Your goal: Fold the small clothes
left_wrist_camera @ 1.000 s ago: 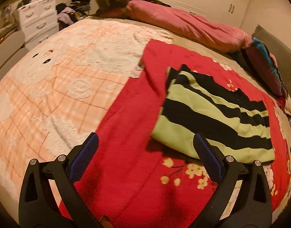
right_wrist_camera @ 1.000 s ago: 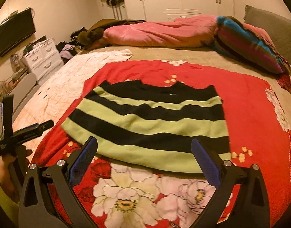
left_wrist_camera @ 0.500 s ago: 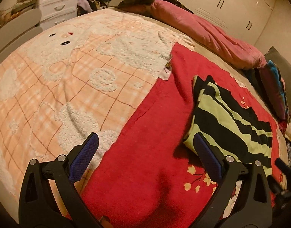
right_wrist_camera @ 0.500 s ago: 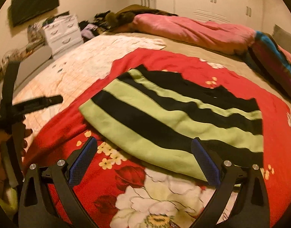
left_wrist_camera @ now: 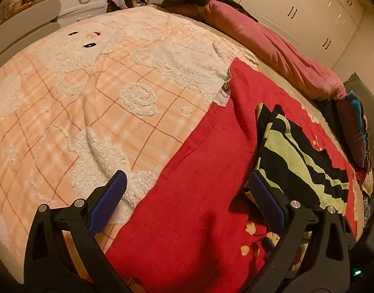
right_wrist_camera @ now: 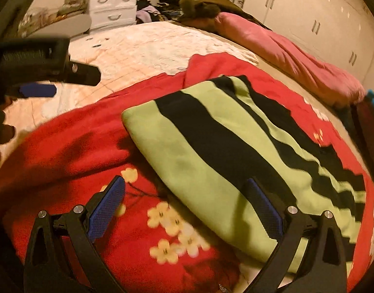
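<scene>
Both tongs released, left tongs over red blanket – right tongs at striped garment, left-wrist view shows peach blanket

Left of the folded green-and-black striped knit garment, the flat red floral blanket lies bare, and beyond it the peach checked fleece blanket is open too. Behind the garment a long pink rolled duvet bars the far side. To its right, a dark multicoloured pillow crowds the edge.
</scene>
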Demonstrator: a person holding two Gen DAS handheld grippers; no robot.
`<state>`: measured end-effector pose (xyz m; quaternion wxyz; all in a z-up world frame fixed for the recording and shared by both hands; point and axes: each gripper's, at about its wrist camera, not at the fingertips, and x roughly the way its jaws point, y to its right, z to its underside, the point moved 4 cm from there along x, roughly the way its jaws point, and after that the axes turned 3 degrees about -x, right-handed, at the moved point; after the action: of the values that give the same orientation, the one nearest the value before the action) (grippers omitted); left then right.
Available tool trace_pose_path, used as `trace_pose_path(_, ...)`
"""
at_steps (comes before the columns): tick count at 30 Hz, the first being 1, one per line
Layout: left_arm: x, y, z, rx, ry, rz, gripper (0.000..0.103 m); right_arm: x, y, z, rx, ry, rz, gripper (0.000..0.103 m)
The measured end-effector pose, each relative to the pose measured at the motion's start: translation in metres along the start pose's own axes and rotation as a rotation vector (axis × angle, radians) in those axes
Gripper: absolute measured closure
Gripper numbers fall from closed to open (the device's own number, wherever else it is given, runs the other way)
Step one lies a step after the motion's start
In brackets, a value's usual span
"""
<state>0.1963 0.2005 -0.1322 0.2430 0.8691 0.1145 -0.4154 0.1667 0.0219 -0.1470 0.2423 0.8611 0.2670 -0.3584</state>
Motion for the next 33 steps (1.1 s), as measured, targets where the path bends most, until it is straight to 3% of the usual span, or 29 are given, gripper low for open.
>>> trace_pose_path(7,0.008,0.003,-0.002,-0.010,-0.018,0.015,0.010,0.031,0.011,-0.009,-0.045,0.022,0.142,0.008)
trace_pose_path(8,0.010,0.005,-0.003,-0.014,-0.023,0.019,0.010,0.032,0.014,-0.009,-0.032,0.029,0.146,0.025)
trace_pose_path(9,0.012,0.008,-0.003,-0.018,-0.029,0.030,0.010,0.033,0.020,-0.010,-0.013,0.034,0.142,0.032)
trace_pose_path(11,0.013,0.014,-0.005,-0.016,-0.034,0.052,0.010,0.033,0.034,-0.010,0.036,0.052,0.127,0.060)
trace_pose_path(17,0.021,0.037,-0.023,-0.047,-0.055,0.162,0.010,0.009,0.055,-0.008,0.133,0.152,-0.017,0.090)
trace_pose_path(20,0.031,0.056,-0.034,-0.047,-0.087,0.235,0.010,-0.001,0.063,-0.004,0.189,0.175,-0.076,0.093)
trace_pose_path(25,0.076,0.091,-0.041,-0.124,-0.268,0.451,0.010,-0.005,0.060,0.000,0.180,0.177,-0.097,0.093)
trace_pose_path(29,0.104,0.105,-0.042,-0.123,-0.328,0.443,0.010,-0.008,0.060,0.004,0.196,0.178,-0.111,0.093)
trace_pose_path(32,0.120,0.114,-0.038,-0.142,-0.377,0.481,0.012,-0.008,0.059,0.006,0.204,0.176,-0.117,0.093)
trace_pose_path(33,0.123,0.115,-0.038,-0.142,-0.382,0.481,0.020,-0.008,0.059,0.008,0.209,0.174,-0.119,0.093)
